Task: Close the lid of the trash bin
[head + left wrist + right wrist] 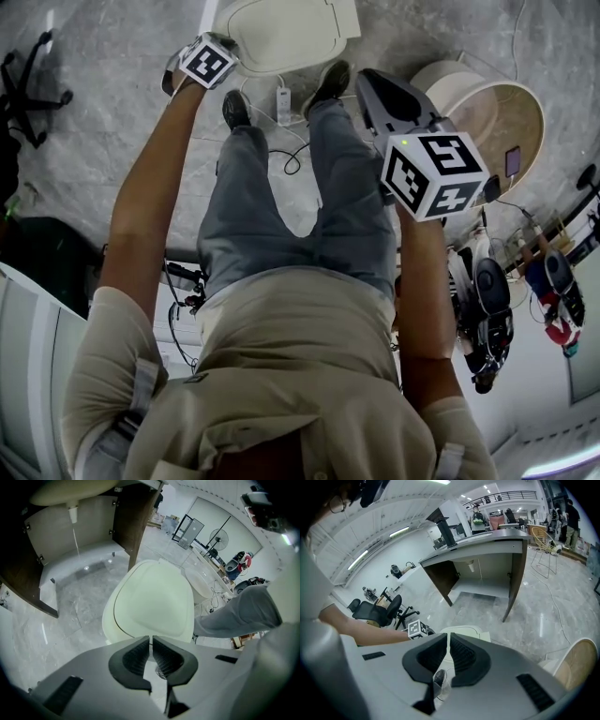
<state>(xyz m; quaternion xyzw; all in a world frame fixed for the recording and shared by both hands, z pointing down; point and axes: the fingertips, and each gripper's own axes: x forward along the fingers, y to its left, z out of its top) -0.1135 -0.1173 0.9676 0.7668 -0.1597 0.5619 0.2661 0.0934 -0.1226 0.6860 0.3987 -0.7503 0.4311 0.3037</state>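
The trash bin [281, 33] is cream with a smooth domed lid [151, 599], and the lid lies down flat on its body. It stands on the marble floor in front of my feet. My left gripper [208, 58] hovers just above the lid's near left edge. In the left gripper view its jaws [151, 639] are shut with nothing between them. My right gripper [375, 89] is held higher and to the right, away from the bin. Its jaws [448, 635] are shut and empty too. A strip of the bin [468, 631] shows past them.
A round wicker chair [502, 117] stands right of the bin. A white power strip and cable [282, 103] lie between my shoes. Beyond the bin is a brown sink cabinet with an open door [136, 522]. An office chair [28, 75] stands far left.
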